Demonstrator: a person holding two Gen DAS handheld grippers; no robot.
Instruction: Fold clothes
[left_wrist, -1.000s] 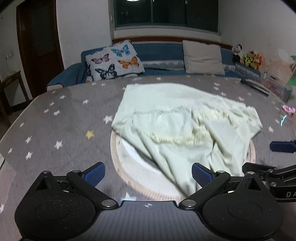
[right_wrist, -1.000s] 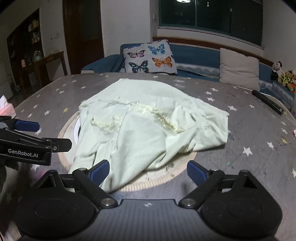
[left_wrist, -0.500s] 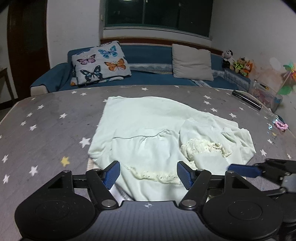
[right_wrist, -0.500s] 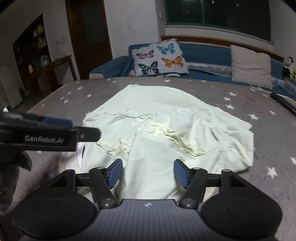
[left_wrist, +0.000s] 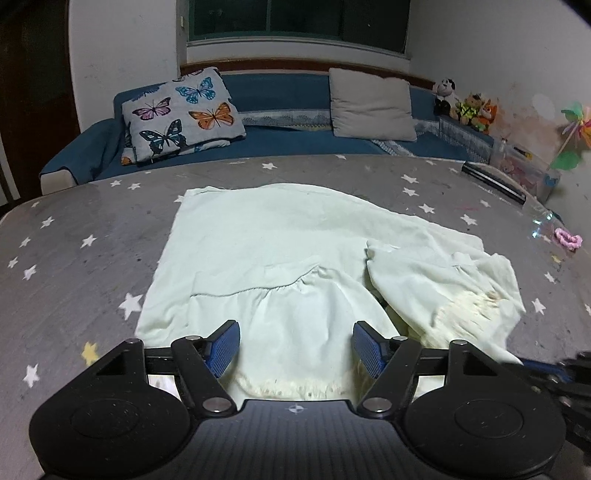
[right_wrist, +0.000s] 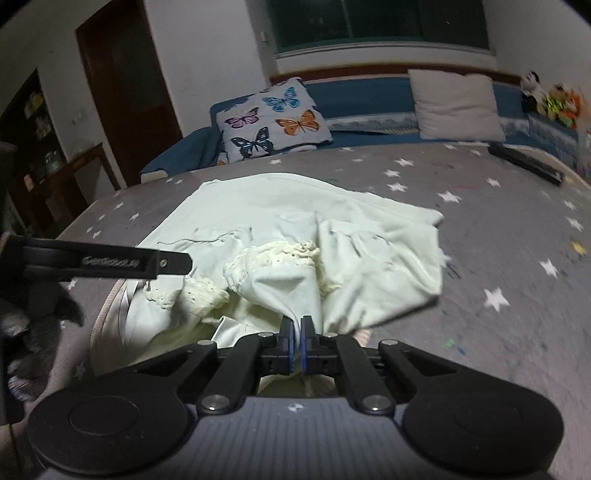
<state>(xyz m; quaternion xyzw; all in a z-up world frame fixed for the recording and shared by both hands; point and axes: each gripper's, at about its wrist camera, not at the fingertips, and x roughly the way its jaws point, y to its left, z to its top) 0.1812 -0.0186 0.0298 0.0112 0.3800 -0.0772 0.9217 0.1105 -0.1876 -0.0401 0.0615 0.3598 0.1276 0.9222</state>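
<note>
Right hand-held gripper (right_wrist: 296, 334) is clamped on the dress (right_wrist: 295, 229) near its lace hem, prob. to lift it; left hand-held gripper (left_wrist: 295, 349) is apart, straddling fabric on the table (left_wrist: 74, 236).

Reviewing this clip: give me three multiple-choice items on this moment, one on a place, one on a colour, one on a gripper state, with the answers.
1. Where does the garment lie?
A. on the sofa
B. on the star-print table
C. on the floor

2. What colour is the garment?
A. pale green
B. dark red
C. black

3. How do the grippers stand?
A. both open
B. left shut, right open
C. left open, right shut on the garment

Answers:
1 B: the cloth is spread on the grey table, with the sofa behind it.
2 A: both views show pale green fabric with a cream lace edge.
3 C: the left gripper has its pads wide apart over the hem, while the right gripper pinches a fold between closed pads.
</note>
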